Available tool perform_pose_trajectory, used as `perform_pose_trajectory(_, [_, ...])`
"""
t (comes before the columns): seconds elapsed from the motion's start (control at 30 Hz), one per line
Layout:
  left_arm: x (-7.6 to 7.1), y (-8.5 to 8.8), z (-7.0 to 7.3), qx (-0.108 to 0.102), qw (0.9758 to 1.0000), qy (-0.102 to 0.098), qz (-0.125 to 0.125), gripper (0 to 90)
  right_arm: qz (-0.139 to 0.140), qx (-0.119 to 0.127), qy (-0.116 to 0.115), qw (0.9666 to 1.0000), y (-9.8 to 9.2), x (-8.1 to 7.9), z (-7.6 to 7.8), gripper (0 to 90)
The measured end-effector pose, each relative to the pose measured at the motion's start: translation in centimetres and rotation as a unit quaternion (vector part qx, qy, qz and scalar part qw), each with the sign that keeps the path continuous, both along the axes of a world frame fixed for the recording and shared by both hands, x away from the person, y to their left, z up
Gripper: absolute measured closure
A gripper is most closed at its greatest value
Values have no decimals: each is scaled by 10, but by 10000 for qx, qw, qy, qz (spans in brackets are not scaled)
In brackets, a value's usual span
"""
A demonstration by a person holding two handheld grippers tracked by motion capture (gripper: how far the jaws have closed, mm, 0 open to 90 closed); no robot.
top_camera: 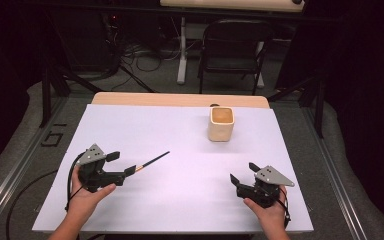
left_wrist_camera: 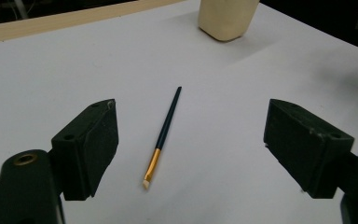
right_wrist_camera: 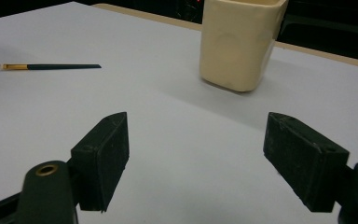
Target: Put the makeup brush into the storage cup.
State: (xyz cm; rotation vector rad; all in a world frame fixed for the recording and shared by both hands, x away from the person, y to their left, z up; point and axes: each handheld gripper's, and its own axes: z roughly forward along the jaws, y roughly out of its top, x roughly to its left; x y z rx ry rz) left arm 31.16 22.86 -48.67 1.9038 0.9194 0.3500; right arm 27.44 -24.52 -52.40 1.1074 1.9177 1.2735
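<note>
Both grippers, left gripper [top_camera: 121, 164] and right gripper [top_camera: 242, 174], are hovering released over white table [top_camera: 180, 200]; paintbrush [left_wrist_camera: 162, 136] is lying before the left, cream cup [top_camera: 221, 124] standing beyond.

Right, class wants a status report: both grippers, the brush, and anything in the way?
Left gripper open, brush flat on the white sheet between its jaws, untouched. Right gripper open, empty, facing cream cup. Nothing in the way.

Brush [left_wrist_camera: 164, 133] ahead of the left gripper [left_wrist_camera: 191, 140]: dark matt handle, shiny gold metal ferrule, pale bristle tip. Cup [right_wrist_camera: 240, 42] ahead of the right gripper [right_wrist_camera: 196, 158]: cream, smooth, slightly glossy, ceramic-looking. Table cover [top_camera: 180, 150] under both: white, matt, smooth, paper-like. Jaw pads black, matt, rubbery.
</note>
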Motion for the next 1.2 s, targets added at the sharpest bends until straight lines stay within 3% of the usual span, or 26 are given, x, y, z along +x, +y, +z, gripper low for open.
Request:
perform_pose_trajectory(0.17, [4,-1,7,40,10000,26,51,168,5,-15,49,10000,-1,0,0,226])
perform_pose_trajectory(0.3, [10,-1,14,162,9998,51,76,186,6,20,66,10000,-1,2,-1,228])
perform_pose_trajectory(0.37, [14,-2,18,371,9993,3,70,201,5,29,61,10000,-2,3,-2,230])
perform_pose_trajectory(0.6, [20,-6,21,528,9986,38,40,213,-8,40,134,9999,-2,3,-2,230])
perform_pose_trajectory(0.87, [24,-9,23,733,9970,268,2,216,20,9,163,9999,-2,3,-2,231])
perform_pose_trajectory(0.9, [26,-9,25,865,9958,307,-7,219,23,1,165,9999,-2,3,-2,232])
perform_pose_trajectory(1.1, [30,-11,27,1093,9931,425,7,222,9,51,127,9999,-1,3,-3,233])
perform_pose_trajectory(1.2, [33,-12,29,1344,9896,506,28,222,19,49,168,9998,-1,3,-3,233])
